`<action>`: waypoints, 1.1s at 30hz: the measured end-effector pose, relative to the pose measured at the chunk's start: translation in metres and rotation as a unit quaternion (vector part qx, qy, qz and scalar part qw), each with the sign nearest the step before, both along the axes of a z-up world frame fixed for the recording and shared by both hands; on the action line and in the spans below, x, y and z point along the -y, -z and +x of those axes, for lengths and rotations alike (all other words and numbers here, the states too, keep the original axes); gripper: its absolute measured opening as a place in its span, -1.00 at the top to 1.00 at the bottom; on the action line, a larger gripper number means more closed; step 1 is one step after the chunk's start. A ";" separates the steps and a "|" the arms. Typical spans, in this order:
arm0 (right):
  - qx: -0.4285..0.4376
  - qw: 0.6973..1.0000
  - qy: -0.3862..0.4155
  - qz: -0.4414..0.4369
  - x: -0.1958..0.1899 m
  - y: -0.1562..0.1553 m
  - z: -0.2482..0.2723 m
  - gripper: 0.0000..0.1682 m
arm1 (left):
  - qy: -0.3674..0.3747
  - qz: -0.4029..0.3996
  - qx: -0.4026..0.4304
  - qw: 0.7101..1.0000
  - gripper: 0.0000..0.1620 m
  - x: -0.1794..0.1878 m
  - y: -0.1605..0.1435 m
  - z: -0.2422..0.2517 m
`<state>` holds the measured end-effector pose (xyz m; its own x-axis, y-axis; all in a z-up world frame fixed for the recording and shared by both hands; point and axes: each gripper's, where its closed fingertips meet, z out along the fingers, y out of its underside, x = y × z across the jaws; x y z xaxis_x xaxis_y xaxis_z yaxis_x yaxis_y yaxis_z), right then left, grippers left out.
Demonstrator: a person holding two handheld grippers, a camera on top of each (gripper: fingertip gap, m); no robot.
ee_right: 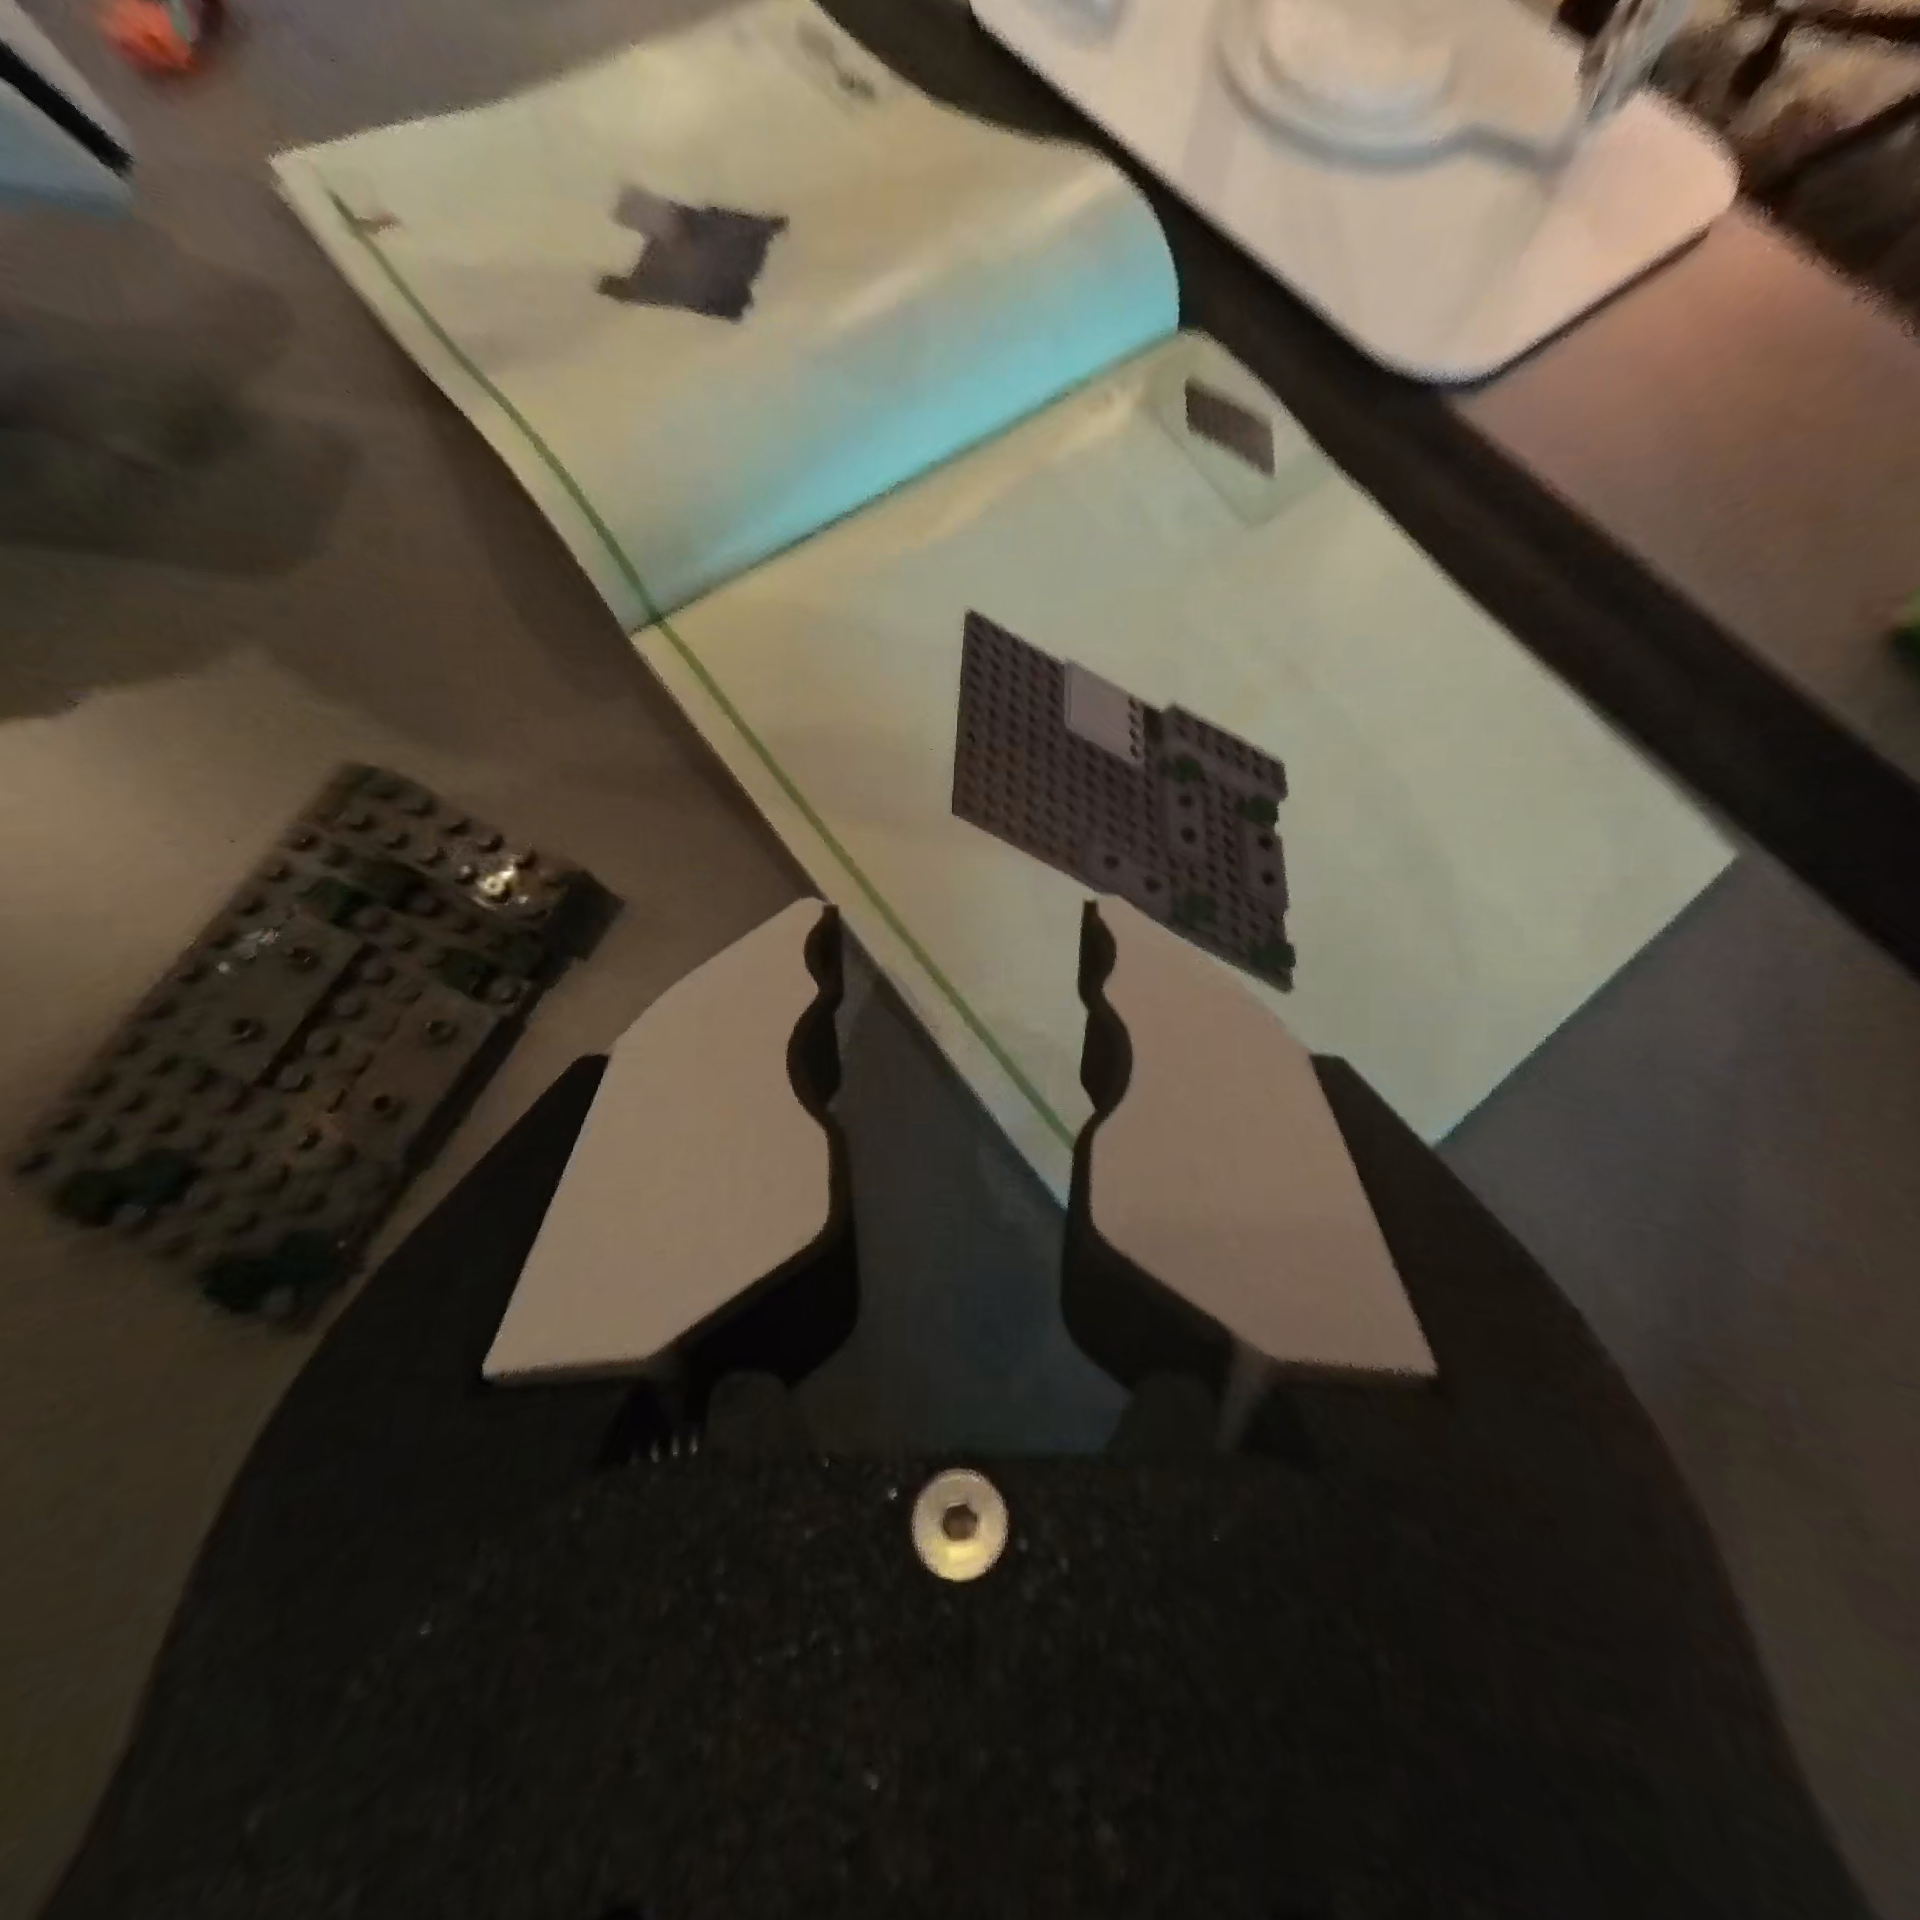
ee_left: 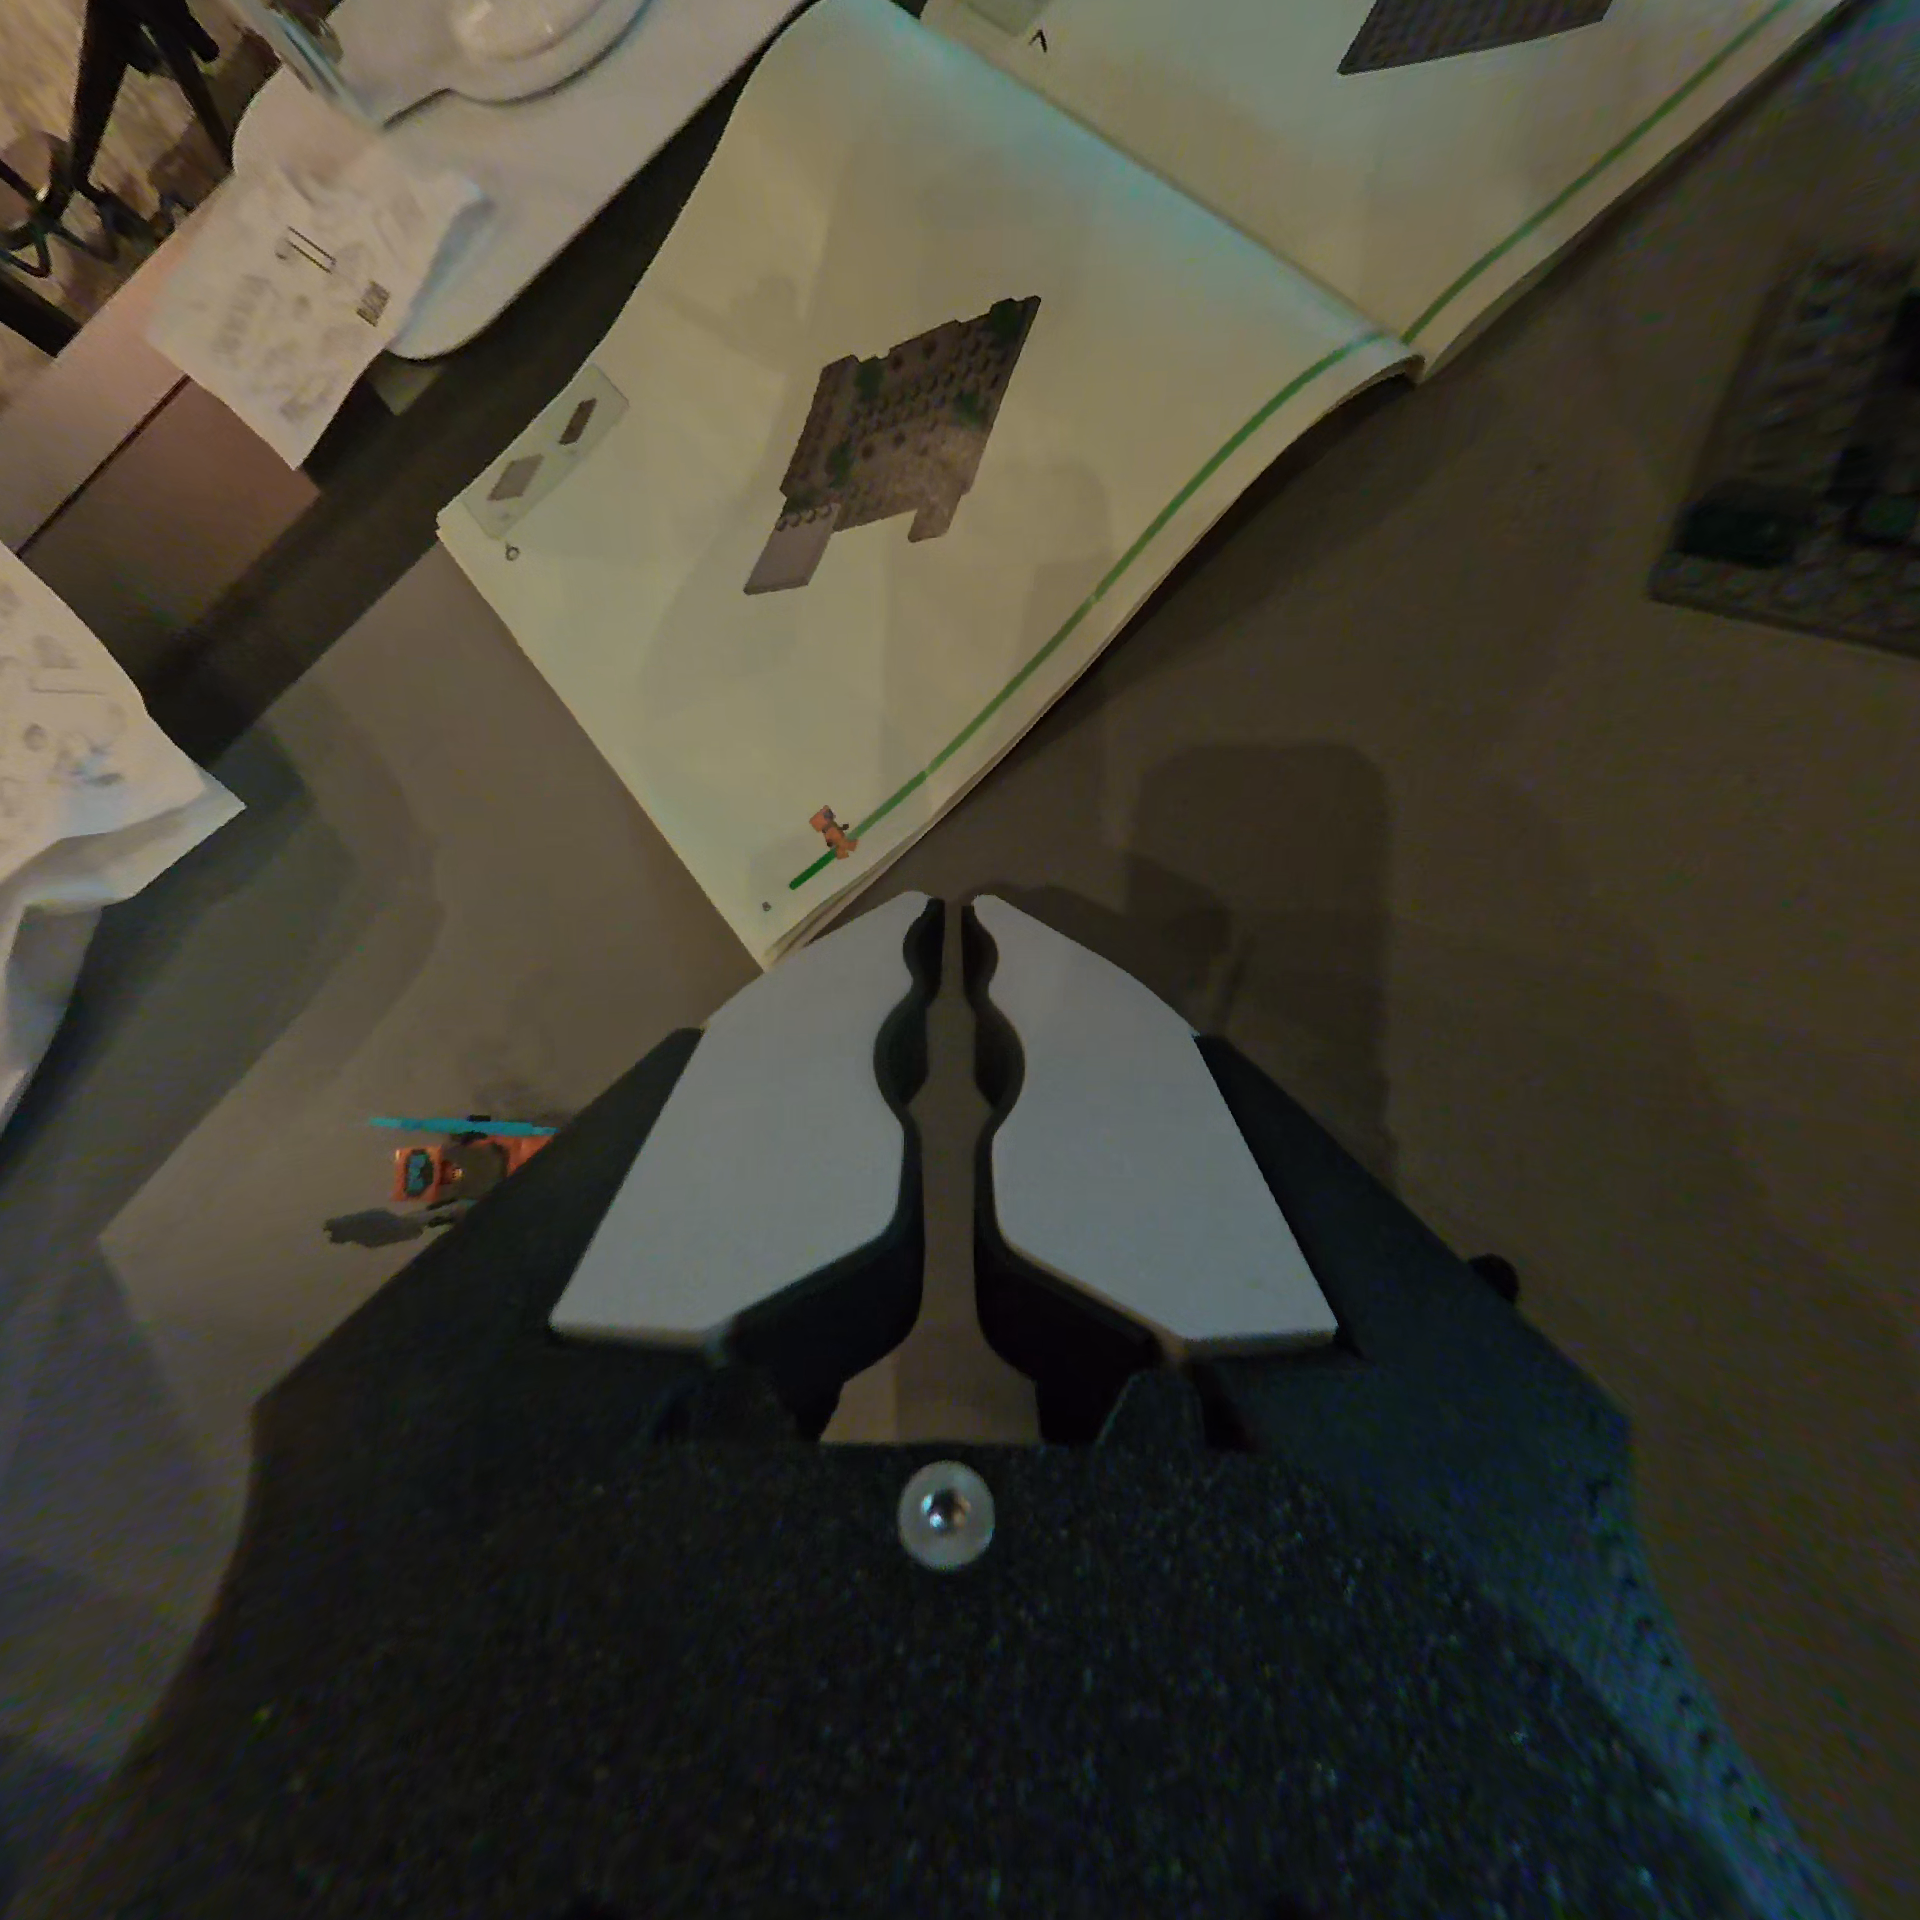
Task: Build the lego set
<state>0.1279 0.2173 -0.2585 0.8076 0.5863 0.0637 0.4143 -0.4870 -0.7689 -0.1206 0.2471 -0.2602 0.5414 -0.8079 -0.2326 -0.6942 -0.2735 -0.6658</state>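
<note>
Grey-brown matte tabletop, dim light, both views soft. Open instruction booklet lies flat on it, glossy pale pages, thin green stripe along the near edge, printed diagrams of a studded grey build.

Left gripper: black grainy body, pale smooth finger plates with wavy black inner edges. Fingers nearly together, only a narrow slit at the tips, nothing between them. Tips hover just over the booklet's near corner. Small orange lego figure with a teal bar sits on the table near-left of the fingers, partly hidden by the gripper body. Dark studded lego plate at the far right, well apart from the tips, blurred.

Right gripper: same build, fingers clearly apart, gap empty. Tips sit over the booklet's near page, the green stripe running between them. Lego plate lies flat on the table left of the left finger, near but not touching: rectangular, dark grey, stud grid, a few dark green pieces on top.

White moulded plastic tray far right, past the booklet. Crumpled white printed paper sheets at far left in the left wrist view.
</note>
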 end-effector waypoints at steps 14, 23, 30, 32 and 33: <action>-0.028 0.999 -0.042 0.002 -0.041 -0.004 -0.008 0.46 | 0.010 0.005 0.000 1.000 0.97 0.004 -0.001 0.005; 0.064 0.980 -0.187 -0.031 -0.061 0.021 -0.079 0.43 | -0.006 0.006 -0.006 1.000 0.98 0.001 0.003 0.001; 0.064 0.966 -0.249 -0.028 -0.033 0.024 -0.085 0.58 | -0.047 0.007 0.013 0.999 1.00 -0.009 -0.003 -0.013; 0.072 0.963 -0.258 -0.018 -0.027 0.023 -0.085 0.58 | -0.052 0.007 0.012 0.999 1.00 -0.010 -0.003 -0.014; 0.077 0.963 -0.258 -0.013 -0.025 0.023 -0.085 0.58 | -0.055 0.007 0.010 0.998 1.00 -0.010 -0.003 -0.015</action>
<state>0.0426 0.2424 -0.2814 0.3898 0.9102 0.1396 0.7152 -0.2037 -0.6686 -0.1353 0.2567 -0.2570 0.6316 -0.7402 -0.2306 -0.6464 -0.3386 -0.6837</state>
